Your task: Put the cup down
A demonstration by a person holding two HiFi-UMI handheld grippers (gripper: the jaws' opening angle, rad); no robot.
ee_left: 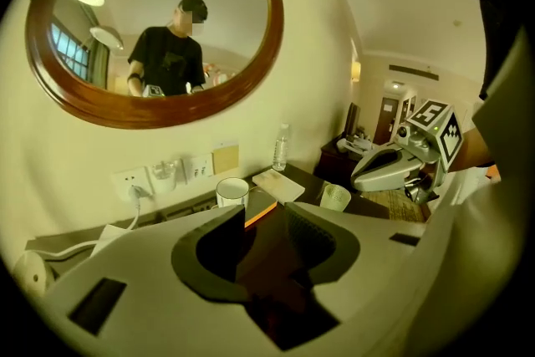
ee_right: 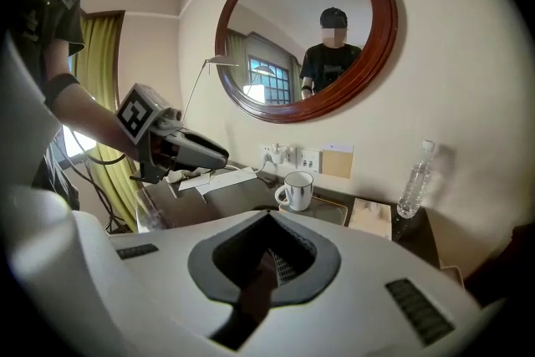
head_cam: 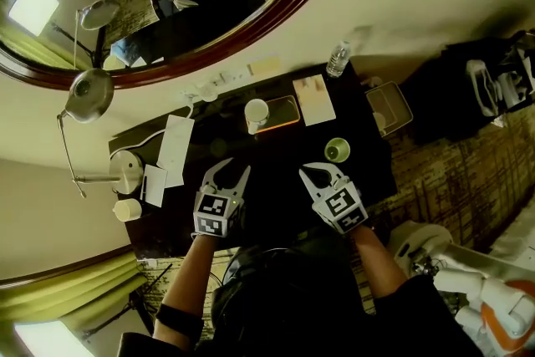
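- Left gripper: jaws are standing partly apart and gripping nothing; only the dark table is showing between them.
- Right gripper: jaws are lying closed tip to tip and holding nothing.
- Mug: is standing upright on a tray, ahead of both grippers and well apart from each.
- Green cup: is standing upright on the table, just ahead of the right gripper, not touching it.
- Bottle: is standing farther ahead of the right gripper, by the wall.

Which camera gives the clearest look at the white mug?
The right gripper view: the white mug stands unblocked, handle showing. In the left gripper view the left claw hides its base; the head view shows it small, from above.
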